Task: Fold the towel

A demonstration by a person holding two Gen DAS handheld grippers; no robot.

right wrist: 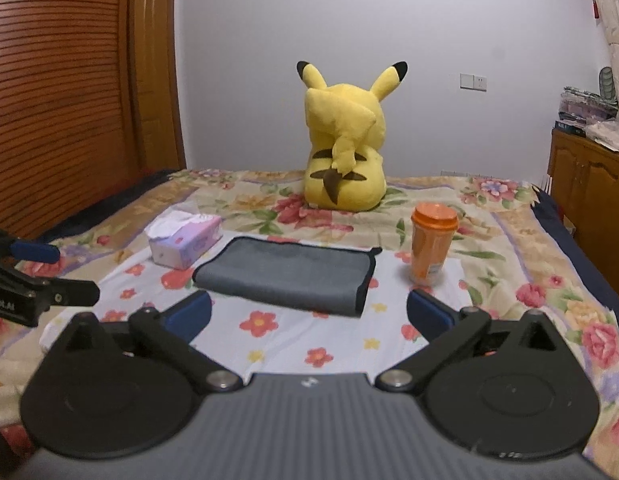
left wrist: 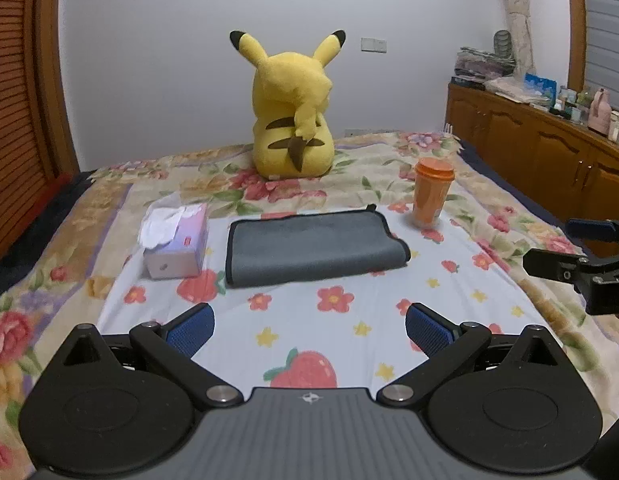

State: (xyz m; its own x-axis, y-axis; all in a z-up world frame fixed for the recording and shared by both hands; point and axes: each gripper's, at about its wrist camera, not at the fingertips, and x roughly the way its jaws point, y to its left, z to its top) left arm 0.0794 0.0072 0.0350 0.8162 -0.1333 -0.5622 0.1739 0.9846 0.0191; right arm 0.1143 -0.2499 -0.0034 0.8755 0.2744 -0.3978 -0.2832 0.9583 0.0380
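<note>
Towel (left wrist: 315,250), grey with dark edging, lies folded in a flat rectangle at the centre of the left wrist frame, resting on a light sheet (left wrist: 349,320) printed with flowers and strawberries. Both grippers hover short of it, touching nothing. At the bottom of that frame the left gripper (left wrist: 309,330) has its blue-padded fingers spread wide apart, with only the sheet between them. The right gripper (right wrist: 309,314) fills the bottom of the right wrist frame, its fingers likewise spread and empty, with the towel's near edge just beyond the fingertips. Each gripper also appears at the side edge of the other's view, at mid-height.

A tissue box (left wrist: 177,242), tissues spilling from its top, sits just left of the towel. An orange lidded cup (left wrist: 431,194) stands upright to the towel's upper right, apart from it. Further back, at upper centre, a yellow plush toy (left wrist: 291,110) sits facing the white wall on a floral bedspread (left wrist: 389,160). A wooden cabinet (left wrist: 549,148) piled with clutter lines the right edge.
</note>
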